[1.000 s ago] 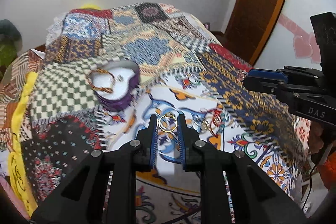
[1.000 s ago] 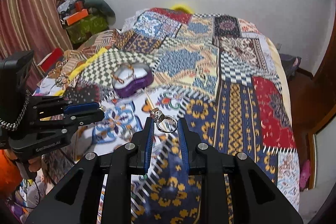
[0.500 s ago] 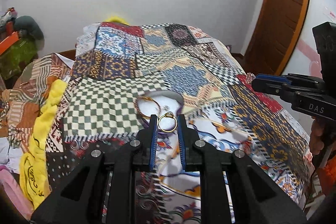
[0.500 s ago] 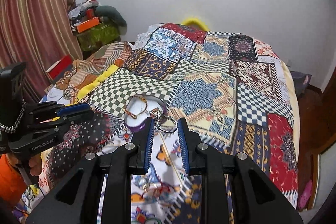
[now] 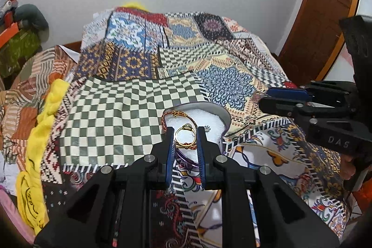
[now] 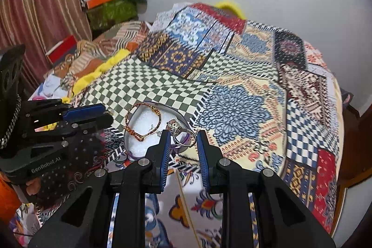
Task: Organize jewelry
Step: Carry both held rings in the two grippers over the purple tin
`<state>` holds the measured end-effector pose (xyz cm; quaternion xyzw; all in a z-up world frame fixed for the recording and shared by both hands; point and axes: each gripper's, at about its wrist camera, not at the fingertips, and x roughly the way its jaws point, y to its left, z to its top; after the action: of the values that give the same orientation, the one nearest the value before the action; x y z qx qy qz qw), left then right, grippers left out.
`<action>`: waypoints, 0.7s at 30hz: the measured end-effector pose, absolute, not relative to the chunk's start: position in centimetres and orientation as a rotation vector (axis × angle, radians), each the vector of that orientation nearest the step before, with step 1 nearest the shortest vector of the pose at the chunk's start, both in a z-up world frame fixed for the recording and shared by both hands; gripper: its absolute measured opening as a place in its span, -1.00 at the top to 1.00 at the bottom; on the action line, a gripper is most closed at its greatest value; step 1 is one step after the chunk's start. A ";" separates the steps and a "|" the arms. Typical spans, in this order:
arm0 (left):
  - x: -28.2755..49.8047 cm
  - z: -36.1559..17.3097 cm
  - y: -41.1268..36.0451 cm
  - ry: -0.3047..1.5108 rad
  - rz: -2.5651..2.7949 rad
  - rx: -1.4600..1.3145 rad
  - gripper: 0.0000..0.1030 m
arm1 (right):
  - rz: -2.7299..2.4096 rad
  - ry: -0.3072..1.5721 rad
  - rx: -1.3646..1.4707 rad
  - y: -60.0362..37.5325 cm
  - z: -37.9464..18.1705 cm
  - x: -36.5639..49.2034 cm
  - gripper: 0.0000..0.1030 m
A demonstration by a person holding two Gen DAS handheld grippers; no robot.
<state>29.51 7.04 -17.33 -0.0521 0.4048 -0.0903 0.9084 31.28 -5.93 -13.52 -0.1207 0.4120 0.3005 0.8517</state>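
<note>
At frame centre, left gripper (image 5: 185, 140) grips gold ring (image 5: 184, 137), right gripper (image 6: 182, 140) grips silver ring (image 6: 182, 131); release each gently onto the box (image 5: 223, 116) foam.

The left gripper (image 5: 185, 140) covers the near rim of the box (image 5: 226, 119). A tiny trinket (image 5: 207, 128) on its foam is unreadable. The bedspread (image 6: 244, 94) blurs.
</note>
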 end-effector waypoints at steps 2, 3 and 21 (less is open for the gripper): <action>30.2 -17.9 6.9 0.852 -0.186 -0.097 0.67 | 0.643 0.893 -0.258 -5.6 -14.0 32.0 0.63; 30.7 -18.2 6.7 0.861 -0.184 -0.084 0.67 | 0.647 0.907 -0.259 -5.4 -14.3 32.4 0.63; 32.6 -20.4 5.2 0.909 -0.191 -0.020 0.67 | 0.735 1.009 -0.299 -5.2 -16.5 33.5 0.61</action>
<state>32.57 5.21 -20.37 -0.0099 0.4382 -0.0919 0.8941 33.50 -5.18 -16.48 -0.1396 0.4705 0.3427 0.8010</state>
